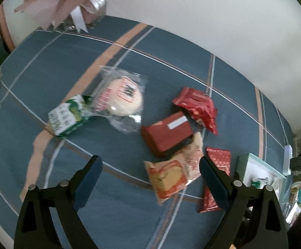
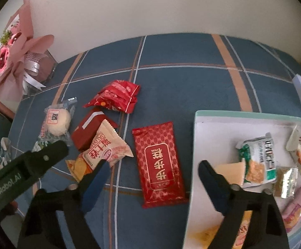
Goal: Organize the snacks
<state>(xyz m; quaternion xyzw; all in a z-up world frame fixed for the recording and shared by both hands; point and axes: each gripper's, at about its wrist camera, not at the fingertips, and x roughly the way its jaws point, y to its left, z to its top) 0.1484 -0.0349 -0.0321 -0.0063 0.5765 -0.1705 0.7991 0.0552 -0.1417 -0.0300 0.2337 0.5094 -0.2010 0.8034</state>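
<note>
A blue plaid tablecloth [image 2: 192, 83] filled both views. At the right of the right wrist view lay a white tray [image 2: 252, 118] with a pale green rim, holding about six packets, though some were cut off by the frame edge. Both the right gripper [image 2: 153, 169] and left gripper [image 1: 150, 164] were spread wide and grasped nothing.

Six loose snacks waited in the middle and left of the frame: one flat red packet [image 2: 158, 161], one red box [image 2: 88, 128], one crinkled red bag [image 2: 115, 95], one orange chip bag [image 2: 102, 151], one round bun in clear wrap [image 2: 57, 122] and one green-and-white packet [image 1: 67, 116].

The flat red packet sat between the right gripper's fingers, so it seemed the next pick; pinching its near edge and sliding it rightward into the tray's bare upper left corner would suit it best.
</note>
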